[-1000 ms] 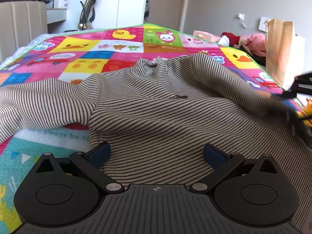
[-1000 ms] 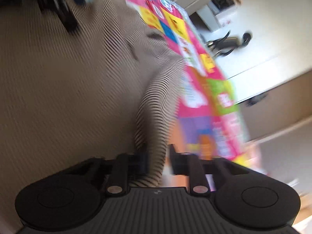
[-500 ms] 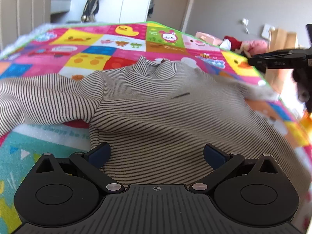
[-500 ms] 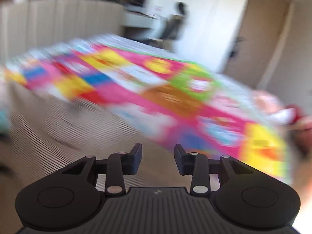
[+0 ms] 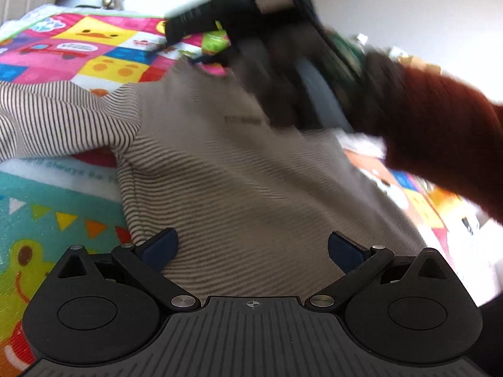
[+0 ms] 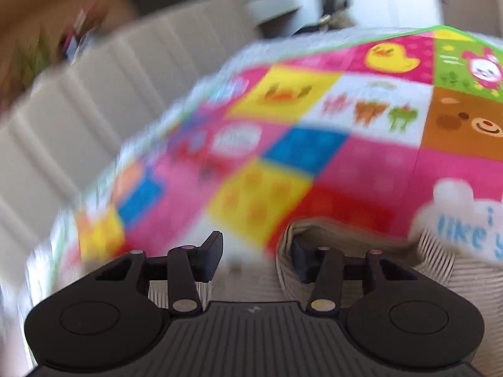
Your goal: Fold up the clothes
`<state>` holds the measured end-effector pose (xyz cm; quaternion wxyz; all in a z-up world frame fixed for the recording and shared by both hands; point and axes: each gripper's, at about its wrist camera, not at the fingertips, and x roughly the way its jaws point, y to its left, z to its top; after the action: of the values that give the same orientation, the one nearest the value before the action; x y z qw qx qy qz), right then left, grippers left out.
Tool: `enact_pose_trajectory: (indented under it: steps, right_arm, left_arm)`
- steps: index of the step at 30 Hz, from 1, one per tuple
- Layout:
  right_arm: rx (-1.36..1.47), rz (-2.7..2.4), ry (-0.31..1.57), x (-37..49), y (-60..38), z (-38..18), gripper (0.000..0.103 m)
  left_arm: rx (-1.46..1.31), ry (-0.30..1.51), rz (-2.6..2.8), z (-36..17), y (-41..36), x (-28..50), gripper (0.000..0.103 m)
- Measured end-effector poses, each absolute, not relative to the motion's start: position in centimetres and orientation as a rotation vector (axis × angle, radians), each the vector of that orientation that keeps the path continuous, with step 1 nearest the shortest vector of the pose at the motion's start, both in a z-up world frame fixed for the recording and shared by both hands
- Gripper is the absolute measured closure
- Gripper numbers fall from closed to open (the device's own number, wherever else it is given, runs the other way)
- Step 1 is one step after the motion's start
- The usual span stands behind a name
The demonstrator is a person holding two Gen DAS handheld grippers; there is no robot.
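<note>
While the striped shirt (image 5: 239, 188) is lying spread on the play mat (image 5: 47, 213), the left gripper (image 5: 251, 246) is hovering at its near hem, jaws wide and empty; the right gripper (image 6: 256, 259) is reaching the far collar (image 6: 317, 229), jaws parted, likely to grab.

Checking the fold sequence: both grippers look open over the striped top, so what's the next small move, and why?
Probably ease the right gripper down and close it on the collar fold just ahead of its fingers. Its jaws stand apart with nothing between them, and the striped top lies spread on the play mat. The left gripper is open over the hem. Motion blur makes contact uncertain.
</note>
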<state>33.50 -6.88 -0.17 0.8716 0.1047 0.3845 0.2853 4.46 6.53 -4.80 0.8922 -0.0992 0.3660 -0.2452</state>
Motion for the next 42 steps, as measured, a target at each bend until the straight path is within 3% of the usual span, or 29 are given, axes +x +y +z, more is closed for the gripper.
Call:
enact_pose_trajectory:
  steps: [1, 9, 11, 17, 20, 24, 26, 27, 28, 30, 35, 36, 37, 39, 42]
  right_arm:
    - [0.191, 0.544, 0.781, 34.1, -7.0, -0.2, 0.062]
    - [0.185, 0.464, 0.754, 31.8, -12.2, -0.6, 0.061]
    - [0.191, 0.514, 0.727, 28.4, -14.1, 0.1, 0.047]
    - [0.199, 0.528, 0.587, 16.6, -22.2, 1.6, 0.03]
    - [0.202, 0.451, 0.552, 13.7, -25.4, 1.1, 0.028]
    - [0.216, 0.394, 0.55, 11.4, -28.4, -0.1, 0.026]
    - [0.229, 0.381, 0.559, 10.9, -29.3, -0.8, 0.026]
    - [0.235, 0.375, 0.561, 10.9, -29.5, -1.1, 0.026]
    - [0.241, 0.367, 0.559, 10.8, -29.8, -1.3, 0.026]
    - [0.247, 0.356, 0.55, 10.6, -30.2, -1.7, 0.025]
    - [0.219, 0.339, 0.482, 9.9, -31.2, -1.4, 0.022]
    - [0.215, 0.33, 0.467, 9.9, -31.4, -1.4, 0.022]
    - [0.212, 0.32, 0.452, 9.9, -31.6, -1.3, 0.022]
    - [0.213, 0.299, 0.425, 10.1, -32.2, -1.3, 0.021]
    - [0.225, 0.261, 0.413, 10.6, -33.0, -1.6, 0.02]
  left_arm:
    - [-0.193, 0.76, -0.512, -4.8, 6.5, 4.3, 0.0]
    - [-0.223, 0.758, -0.52, -4.6, 7.3, 3.1, 0.0]
    - [-0.325, 0.755, -0.513, -4.1, 8.7, 3.4, 0.0]
    - [-0.759, 0.572, -0.118, -2.5, 17.9, 2.4, 0.0]
    - [-0.946, 0.531, 0.097, -3.3, 21.6, 1.5, 0.004]
    - [-1.019, 0.554, 0.32, -4.3, 24.4, 2.1, 0.034]
    - [-1.027, 0.563, 0.361, -4.6, 25.2, 3.1, 0.041]
    - [-0.975, 0.562, 0.391, -4.1, 25.2, 3.7, 0.056]
    - [-0.915, 0.562, 0.423, -3.6, 25.3, 4.3, 0.08]
    - [-0.761, 0.538, 0.537, -1.9, 25.5, 4.3, 0.094]
    - [-0.769, 0.41, 0.682, 2.0, 27.7, -0.8, 0.09]
    - [-0.828, 0.418, 0.636, 2.0, 27.8, -1.6, 0.075]
    - [-0.888, 0.428, 0.583, 1.9, 27.8, -2.3, 0.05]
    - [-1.024, 0.436, 0.452, 1.1, 27.2, -2.4, 0.033]
    - [-1.072, 0.498, 0.35, -0.4, 25.7, 0.8, 0.03]
